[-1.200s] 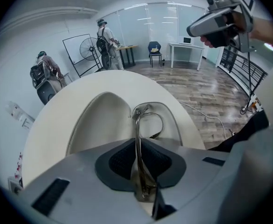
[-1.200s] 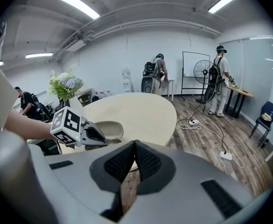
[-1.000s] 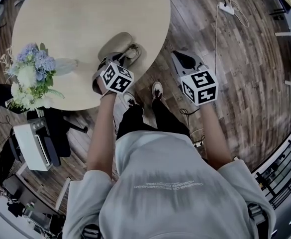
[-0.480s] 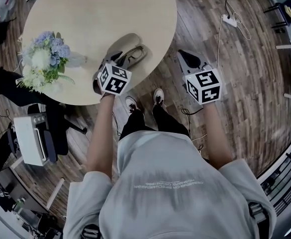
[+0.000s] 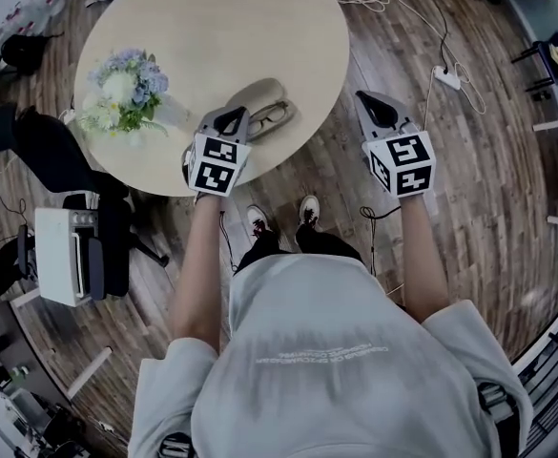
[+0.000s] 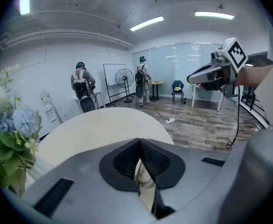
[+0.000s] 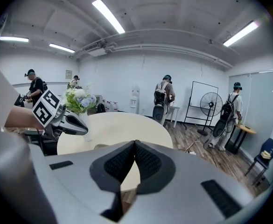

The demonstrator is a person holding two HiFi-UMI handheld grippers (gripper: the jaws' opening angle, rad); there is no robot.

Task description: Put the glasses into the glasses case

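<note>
On the near part of the round wooden table (image 5: 212, 27), a beige glasses case (image 5: 257, 92) lies open. Dark-framed glasses (image 5: 273, 114) rest against its near right side; whether they sit inside it I cannot tell. My left gripper (image 5: 235, 113) hovers just left of the case, its jaws shut with nothing between them (image 6: 139, 141). A sliver of the glasses (image 6: 143, 176) shows below its pads. My right gripper (image 5: 370, 99) is off the table over the wooden floor, also shut and empty (image 7: 135, 143). Each gripper appears in the other's view: the right gripper (image 6: 211, 73) and the left gripper (image 7: 66, 120).
A vase of blue and white flowers (image 5: 126, 89) stands on the table's left side. A dark chair (image 5: 69, 156) and a white box (image 5: 59, 256) are left of the table. A power strip with cables (image 5: 445, 74) lies on the floor at right. People and a fan (image 7: 210, 104) are farther back.
The head view has shifted, so the table and flowers sit further right and higher. The left gripper has gone from over the case's near end to its left side. Both grippers stay shut.
</note>
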